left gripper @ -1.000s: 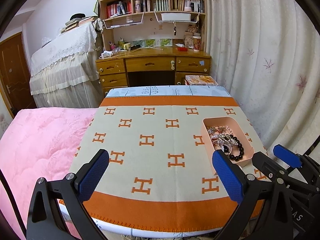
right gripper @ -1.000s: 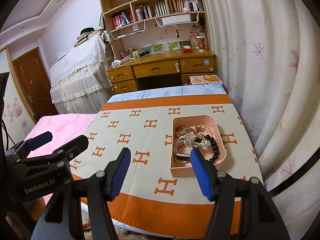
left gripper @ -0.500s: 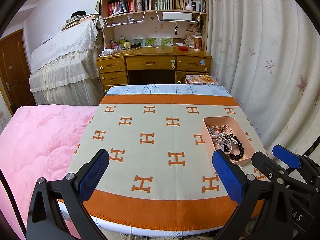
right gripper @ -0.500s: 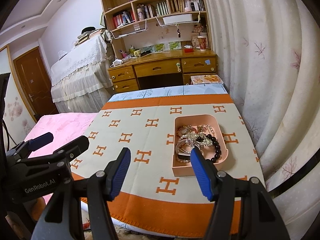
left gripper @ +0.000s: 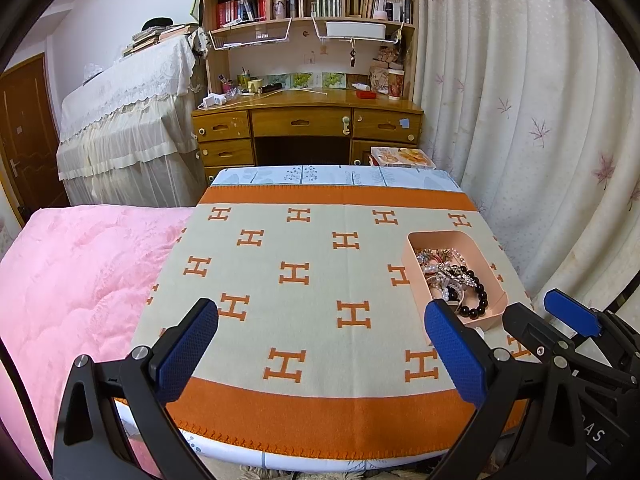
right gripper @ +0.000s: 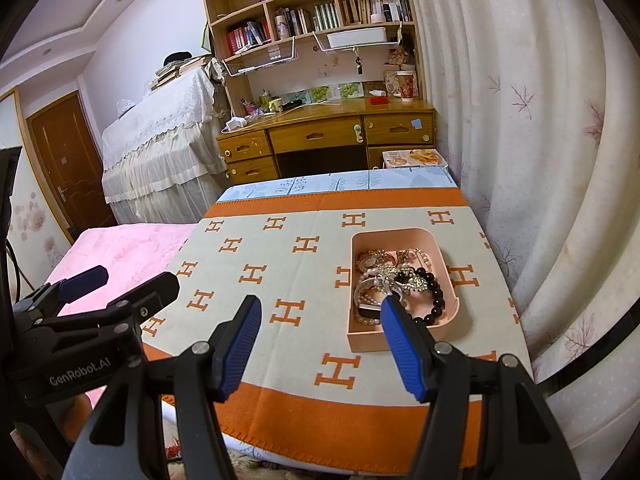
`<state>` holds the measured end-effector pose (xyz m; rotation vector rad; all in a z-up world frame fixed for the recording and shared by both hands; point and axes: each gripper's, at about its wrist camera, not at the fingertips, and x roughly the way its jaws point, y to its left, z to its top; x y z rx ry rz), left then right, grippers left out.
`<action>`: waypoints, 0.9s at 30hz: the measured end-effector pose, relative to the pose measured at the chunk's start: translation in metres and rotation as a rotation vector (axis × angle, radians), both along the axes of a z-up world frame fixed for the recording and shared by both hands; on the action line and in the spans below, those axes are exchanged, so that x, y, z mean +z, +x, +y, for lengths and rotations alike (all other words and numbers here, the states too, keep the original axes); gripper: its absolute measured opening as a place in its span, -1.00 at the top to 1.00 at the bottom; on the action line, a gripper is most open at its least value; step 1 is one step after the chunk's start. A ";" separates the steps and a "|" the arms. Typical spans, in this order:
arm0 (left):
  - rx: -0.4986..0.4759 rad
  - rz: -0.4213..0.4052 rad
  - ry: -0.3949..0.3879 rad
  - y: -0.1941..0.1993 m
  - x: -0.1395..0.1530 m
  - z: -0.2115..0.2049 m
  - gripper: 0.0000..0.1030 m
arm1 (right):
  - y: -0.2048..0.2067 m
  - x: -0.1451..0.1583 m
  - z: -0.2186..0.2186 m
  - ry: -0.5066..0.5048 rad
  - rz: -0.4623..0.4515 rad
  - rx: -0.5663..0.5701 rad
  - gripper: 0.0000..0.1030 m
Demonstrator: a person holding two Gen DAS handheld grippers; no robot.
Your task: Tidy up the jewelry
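Observation:
A pink tray (left gripper: 416, 245) (right gripper: 400, 233) stands at the right side of the blanket-covered table. It holds a tangle of jewelry (right gripper: 394, 276) (left gripper: 450, 274): pearl strands, a rhinestone piece and a black bead bracelet (right gripper: 434, 298) (left gripper: 476, 304). My left gripper (left gripper: 320, 330) is open and empty, above the table's near edge, left of the tray. My right gripper (right gripper: 320, 326) is open and empty, its right finger just before the tray's near end. Each gripper shows at the edge of the other's view.
The table carries a cream and orange blanket (left gripper: 308, 268) with H marks. A pink bed (left gripper: 76, 280) lies to the left. A curtain (left gripper: 532, 120) hangs close on the right. A wooden desk (left gripper: 308, 120) with shelves stands behind.
Both grippers have drawn back and risen slightly, so the table and tray look a little farther away. Both stay open and empty. The jewelry has not moved.

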<state>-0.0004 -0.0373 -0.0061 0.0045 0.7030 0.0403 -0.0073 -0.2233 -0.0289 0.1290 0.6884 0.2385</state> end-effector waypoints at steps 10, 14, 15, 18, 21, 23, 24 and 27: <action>0.003 0.008 -0.006 -0.001 -0.004 -0.003 -0.98 | 0.002 0.000 0.003 0.001 0.006 0.006 -0.22; 0.006 0.011 -0.008 -0.001 -0.005 -0.003 -0.98 | 0.002 0.000 0.003 0.000 0.004 0.005 -0.22; 0.006 0.012 -0.008 -0.001 -0.005 -0.005 -0.98 | 0.001 0.000 0.004 -0.001 0.004 0.005 -0.22; 0.006 0.012 -0.009 -0.001 -0.005 -0.004 -0.98 | 0.002 0.000 0.004 0.001 0.006 0.005 -0.22; 0.007 0.015 -0.013 -0.003 -0.006 -0.002 -0.98 | 0.001 -0.001 0.006 0.000 0.009 0.008 -0.22; 0.010 0.019 -0.018 -0.002 -0.008 -0.002 -0.98 | 0.000 -0.001 0.008 -0.001 0.010 0.010 -0.22; 0.011 0.020 -0.018 -0.003 -0.009 -0.002 -0.98 | 0.000 -0.002 0.008 -0.002 0.009 0.009 -0.22; 0.015 0.025 -0.020 -0.002 -0.010 -0.001 -0.98 | 0.000 -0.002 0.009 -0.002 0.010 0.009 -0.22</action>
